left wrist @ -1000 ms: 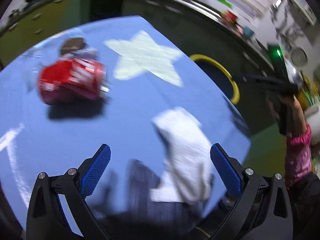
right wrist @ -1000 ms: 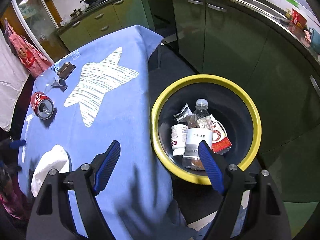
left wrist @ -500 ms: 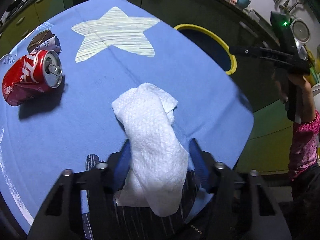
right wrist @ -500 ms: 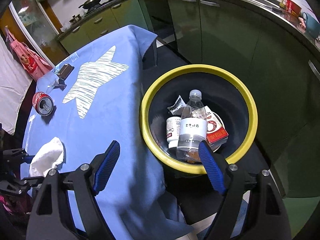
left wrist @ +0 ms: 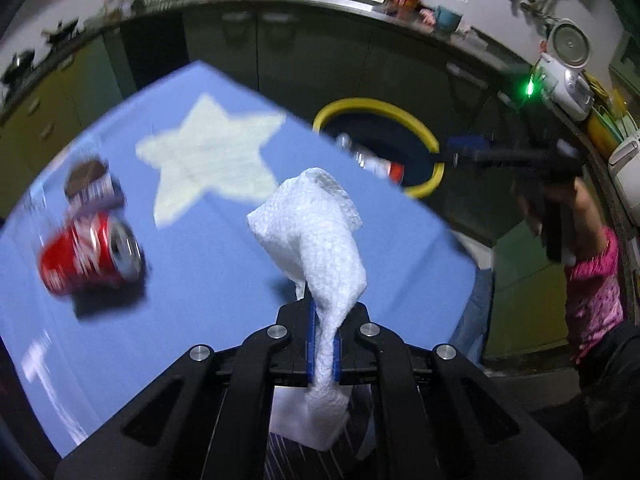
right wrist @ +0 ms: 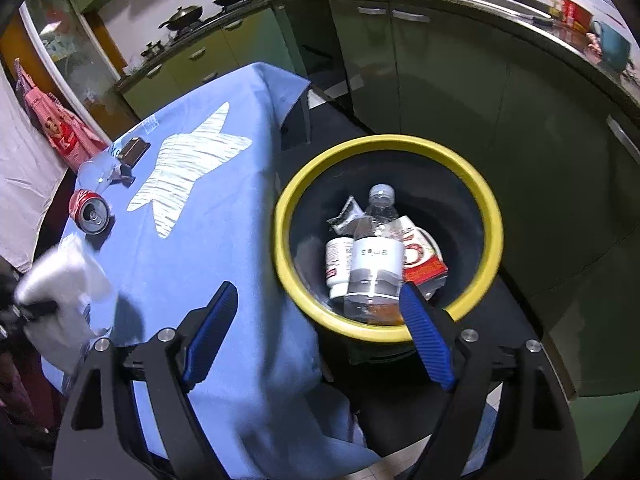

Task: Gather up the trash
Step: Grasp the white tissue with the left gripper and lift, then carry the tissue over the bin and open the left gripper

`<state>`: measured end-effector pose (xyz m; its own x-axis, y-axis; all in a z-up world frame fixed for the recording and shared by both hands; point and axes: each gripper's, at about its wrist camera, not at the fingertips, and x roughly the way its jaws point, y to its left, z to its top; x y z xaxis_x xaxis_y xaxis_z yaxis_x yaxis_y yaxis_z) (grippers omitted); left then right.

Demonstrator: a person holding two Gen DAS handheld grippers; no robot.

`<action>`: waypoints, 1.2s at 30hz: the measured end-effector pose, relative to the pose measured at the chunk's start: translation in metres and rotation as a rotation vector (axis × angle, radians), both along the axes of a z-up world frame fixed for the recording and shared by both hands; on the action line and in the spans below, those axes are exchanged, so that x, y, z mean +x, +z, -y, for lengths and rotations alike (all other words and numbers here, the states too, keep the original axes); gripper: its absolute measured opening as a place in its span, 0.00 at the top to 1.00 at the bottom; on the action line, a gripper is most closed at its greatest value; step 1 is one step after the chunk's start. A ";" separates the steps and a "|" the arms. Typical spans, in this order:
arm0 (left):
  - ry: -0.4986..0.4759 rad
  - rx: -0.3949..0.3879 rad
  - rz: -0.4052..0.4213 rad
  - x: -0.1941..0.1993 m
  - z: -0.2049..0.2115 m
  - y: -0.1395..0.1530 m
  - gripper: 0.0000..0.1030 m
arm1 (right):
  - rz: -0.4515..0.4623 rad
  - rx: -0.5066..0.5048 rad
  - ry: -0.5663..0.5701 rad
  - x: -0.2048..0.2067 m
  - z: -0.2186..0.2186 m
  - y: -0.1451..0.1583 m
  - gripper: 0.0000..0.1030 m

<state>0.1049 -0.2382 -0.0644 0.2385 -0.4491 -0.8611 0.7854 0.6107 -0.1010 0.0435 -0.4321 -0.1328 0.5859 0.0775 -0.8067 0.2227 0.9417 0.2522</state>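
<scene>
A crumpled white paper towel (left wrist: 320,240) hangs pinched in my left gripper (left wrist: 323,344), which is shut on it and holds it above the blue tablecloth (left wrist: 224,272). The towel (right wrist: 60,280) shows blurred at the left edge of the right wrist view. A red soda can (left wrist: 88,260) lies on its side to the left, with a brown wrapper (left wrist: 90,184) behind it. My right gripper (right wrist: 316,332) stands open and empty over the table's edge, beside the yellow-rimmed bin (right wrist: 490,216). The bin (left wrist: 420,128) holds a plastic bottle (right wrist: 374,256), a small cup and packaging.
Green kitchen cabinets (right wrist: 440,80) curve behind the bin. The cloth hangs over the table's right edge (right wrist: 288,360). A person's pink sleeve (left wrist: 596,280) and the other gripper (left wrist: 520,156) are at the right of the left wrist view. Pans sit on a stove (right wrist: 208,8) far back.
My left gripper closed on the paper towel and lifted it off the cloth. The right gripper drifted slightly and stayed open beside the bin.
</scene>
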 end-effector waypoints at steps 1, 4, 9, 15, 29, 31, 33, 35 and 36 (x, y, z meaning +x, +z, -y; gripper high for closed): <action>-0.009 -0.011 0.015 0.003 0.006 0.010 0.94 | 0.003 -0.007 -0.010 -0.003 0.002 0.001 0.24; -0.053 -0.043 0.068 0.011 0.031 0.040 0.94 | 0.006 -0.016 -0.043 -0.015 0.012 0.001 0.24; -0.122 -0.090 0.120 0.030 0.088 0.075 0.94 | 0.006 -0.028 -0.107 -0.037 0.031 0.000 0.24; -0.202 -0.152 0.119 0.055 0.179 0.078 0.94 | 0.009 -0.021 -0.162 -0.062 0.050 -0.003 0.24; -0.171 -0.008 0.115 0.077 0.299 -0.036 0.36 | -0.013 -0.005 -0.214 -0.078 0.072 -0.015 0.23; -0.168 -0.026 0.095 0.075 0.289 -0.034 0.33 | -0.012 -0.011 -0.212 -0.079 0.071 -0.014 0.23; -0.157 -0.051 0.096 0.073 0.276 -0.024 0.30 | -0.013 -0.014 -0.210 -0.080 0.069 -0.013 0.23; -0.128 -0.104 0.126 0.069 0.244 -0.006 0.21 | -0.011 -0.018 -0.207 -0.080 0.068 -0.011 0.23; -0.110 -0.137 0.140 0.068 0.223 0.005 0.17 | -0.011 -0.021 -0.205 -0.079 0.067 -0.009 0.23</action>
<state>0.1728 -0.4609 -0.0598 0.2944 -0.5897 -0.7521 0.8585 0.5089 -0.0629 -0.0356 -0.4988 -0.1422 0.5792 -0.0594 -0.8130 0.4130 0.8813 0.2298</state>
